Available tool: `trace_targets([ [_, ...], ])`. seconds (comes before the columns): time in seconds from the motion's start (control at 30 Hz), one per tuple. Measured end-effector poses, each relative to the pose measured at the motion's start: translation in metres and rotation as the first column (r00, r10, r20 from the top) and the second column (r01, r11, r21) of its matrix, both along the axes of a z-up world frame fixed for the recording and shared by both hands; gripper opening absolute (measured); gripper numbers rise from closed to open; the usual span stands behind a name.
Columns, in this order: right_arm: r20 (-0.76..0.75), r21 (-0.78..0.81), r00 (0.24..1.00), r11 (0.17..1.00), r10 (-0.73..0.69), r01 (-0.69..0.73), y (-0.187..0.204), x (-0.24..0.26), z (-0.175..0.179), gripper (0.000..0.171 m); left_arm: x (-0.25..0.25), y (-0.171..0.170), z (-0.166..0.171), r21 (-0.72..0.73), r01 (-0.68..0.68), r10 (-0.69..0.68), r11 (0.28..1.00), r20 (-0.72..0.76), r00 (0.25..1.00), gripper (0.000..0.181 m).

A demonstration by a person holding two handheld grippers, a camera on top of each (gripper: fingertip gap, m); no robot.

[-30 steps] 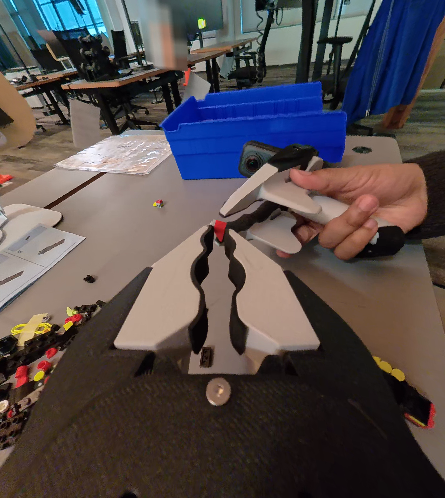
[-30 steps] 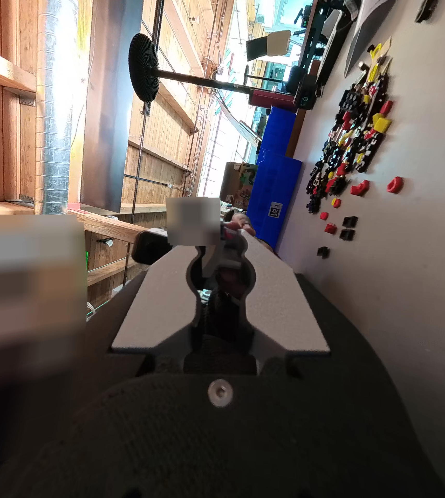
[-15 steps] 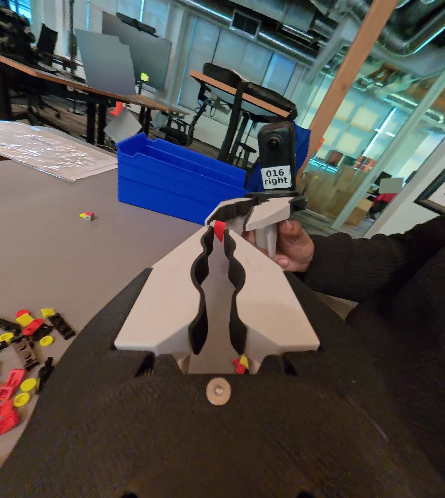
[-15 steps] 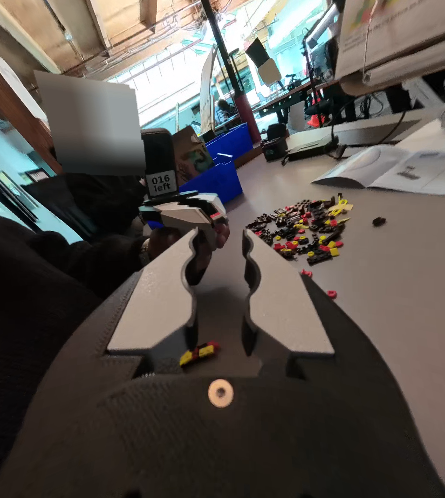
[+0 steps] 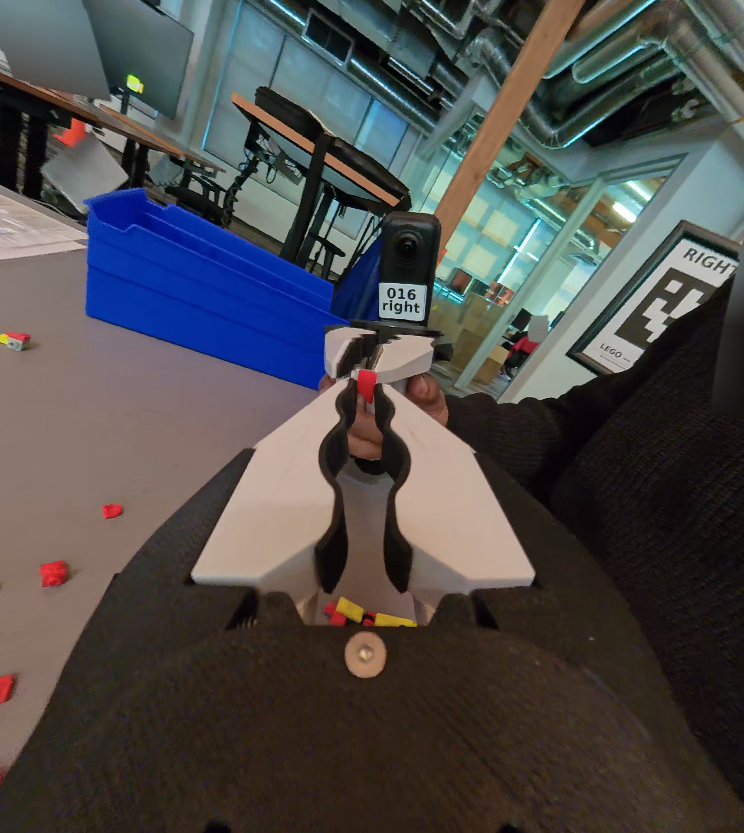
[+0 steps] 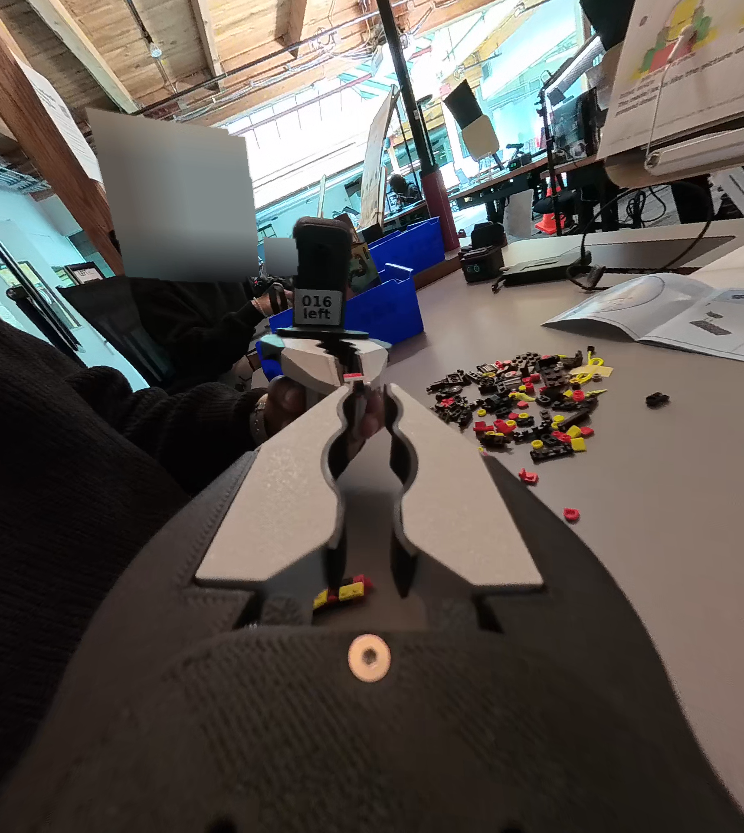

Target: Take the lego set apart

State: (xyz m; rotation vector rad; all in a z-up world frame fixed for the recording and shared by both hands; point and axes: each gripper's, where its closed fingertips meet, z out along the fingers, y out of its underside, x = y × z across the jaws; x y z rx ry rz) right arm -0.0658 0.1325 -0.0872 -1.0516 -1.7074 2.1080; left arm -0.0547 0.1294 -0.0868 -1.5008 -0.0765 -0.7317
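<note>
Left gripper (image 5: 365, 391) pinches a small red lego piece (image 5: 366, 386) at its tips, held up in the air above the surface (image 5: 135, 414). Piece looks light, stiff, slick plastic; best taken by its flat sides. Right gripper (image 6: 366, 391) tips nearly together around the same piece, contact unclear. Versus half a second ago: right gripper has narrowed and come closer.

an open-plan office-workshop: rows of desks (image 5: 280, 135), exposed ceiling ducts (image 5: 658, 58), blue storage bins (image 5: 207, 279).
</note>
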Motion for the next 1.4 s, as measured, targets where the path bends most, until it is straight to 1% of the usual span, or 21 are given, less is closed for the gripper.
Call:
trace_targets([
  [0.23, -0.006, -0.044, 0.998, 0.997, 0.061, -0.062, -0.005, 0.006, 0.004, 0.001, 0.005, -0.004, 0.005, 0.016, 0.105, -0.106, 0.994, 0.150, 0.983, 0.003],
  [0.33, 0.004, -0.059, 0.998, 0.997, 0.057, -0.056, -0.003, 0.005, 0.005, 0.001, 0.003, -0.002, 0.005, 0.017, 0.100, -0.102, 0.995, 0.175, 0.979, 0.003],
  [0.43, 0.038, -0.065, 0.999, 0.998, 0.024, -0.021, 0.000, -0.001, 0.001, 0.001, -0.002, 0.000, 0.003, 0.006, 0.061, -0.061, 0.998, 0.162, 0.985, 0.007],
  [0.5, 0.077, -0.085, 0.997, 0.996, -0.019, 0.025, 0.007, -0.007, -0.002, 0.001, -0.009, 0.001, 0.002, -0.005, -0.006, 0.006, 1.000, 0.116, 0.993, 0.017],
  [0.53, 0.094, -0.108, 0.995, 0.993, -0.041, 0.051, 0.010, -0.010, -0.003, 0.001, -0.013, 0.002, 0.000, -0.016, -0.051, 0.052, 0.999, 0.077, 0.996, 0.021],
  [0.6, 0.146, -0.175, 0.986, 0.979, -0.081, 0.106, 0.018, -0.017, -0.005, 0.001, -0.020, 0.005, -0.007, -0.045, -0.138, 0.137, 0.989, -0.028, 0.990, 0.025],
  [0.67, 0.214, -0.248, 0.970, 0.954, -0.118, 0.170, 0.026, -0.023, -0.009, 0.001, -0.024, 0.009, -0.015, -0.073, -0.219, 0.207, 0.973, -0.143, 0.968, 0.028],
  [0.73, 0.285, -0.315, 0.950, 0.923, -0.131, 0.222, 0.029, -0.027, -0.016, 0.001, -0.030, 0.012, -0.020, -0.085, -0.313, 0.284, 0.946, -0.245, 0.927, 0.030],
  [0.87, 0.364, -0.416, 0.927, 0.874, -0.093, 0.252, 0.022, -0.030, -0.023, 0.001, -0.029, 0.016, -0.029, -0.104, -0.372, 0.311, 0.922, -0.370, 0.876, 0.026],
  [0.93, 0.372, -0.415, 0.923, 0.874, -0.093, 0.255, 0.018, -0.030, -0.024, 0.001, -0.032, 0.017, -0.032, -0.104, -0.403, 0.330, 0.909, -0.407, 0.852, 0.022],
  [1.1, 0.363, -0.365, 0.924, 0.894, -0.122, 0.262, 0.014, -0.030, -0.026, 0.001, -0.033, 0.015, -0.028, -0.077, -0.411, 0.343, 0.908, -0.426, 0.837, 0.013],
  [1.17, 0.354, -0.338, 0.925, 0.903, -0.139, 0.265, 0.014, -0.029, -0.028, 0.001, -0.031, 0.015, -0.027, -0.066, -0.406, 0.336, 0.911, -0.451, 0.827, 0.003],
  [1.3, 0.343, -0.280, 0.927, 0.925, -0.153, 0.256, 0.013, -0.027, -0.030, 0.001, -0.030, 0.015, -0.030, -0.061, -0.421, 0.337, 0.905, -0.504, 0.796, 0.001],
  [1.4, 0.314, -0.219, 0.935, 0.946, -0.165, 0.241, 0.010, -0.025, -0.028, 0.002, -0.033, 0.014, -0.024, -0.052, -0.434, 0.358, 0.899, -0.481, 0.800, 0.000],
])
